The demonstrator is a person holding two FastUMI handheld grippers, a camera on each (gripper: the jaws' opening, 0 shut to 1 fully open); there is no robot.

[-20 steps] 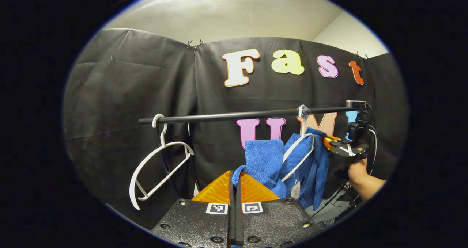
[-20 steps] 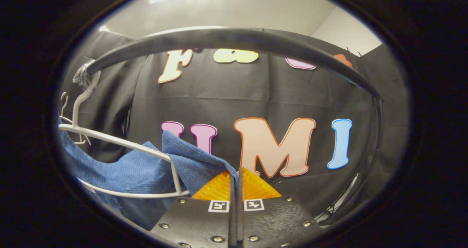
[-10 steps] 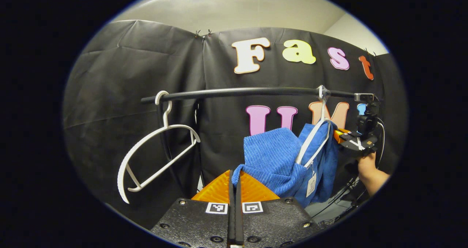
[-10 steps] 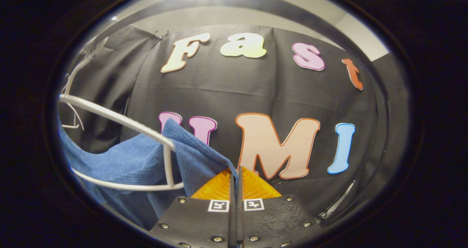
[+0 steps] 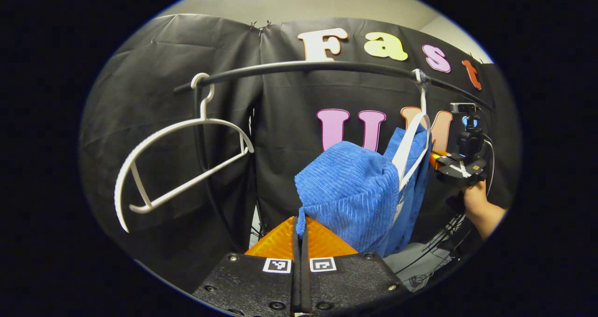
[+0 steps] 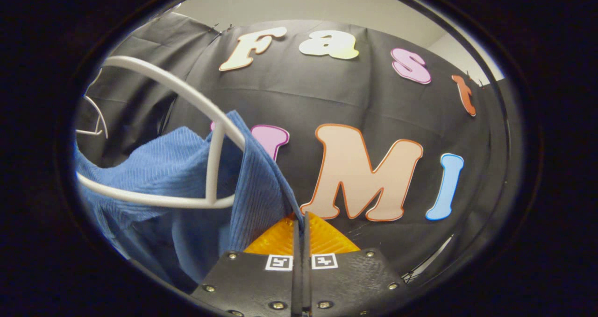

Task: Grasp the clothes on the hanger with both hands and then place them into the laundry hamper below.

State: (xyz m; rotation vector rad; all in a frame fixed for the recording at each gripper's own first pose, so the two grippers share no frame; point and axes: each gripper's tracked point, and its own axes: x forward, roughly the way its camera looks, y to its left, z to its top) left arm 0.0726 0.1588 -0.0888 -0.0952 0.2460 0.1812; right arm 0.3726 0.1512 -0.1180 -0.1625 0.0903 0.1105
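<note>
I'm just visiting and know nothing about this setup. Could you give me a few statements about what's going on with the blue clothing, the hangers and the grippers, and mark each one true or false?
1. The blue garment is pinched between the fingers of the left hand-held gripper. True.
2. The right hand-held gripper is wide open and well away from the cloth. False: its fingers are closed on an edge of the blue cloth.
3. A bare white hanger hangs on the black rail. True.
4. The garment is red. False: it is blue and ribbed.
5. The garment lies entirely clear of the second white hanger. False: cloth is draped about that hanger's frame.
</note>
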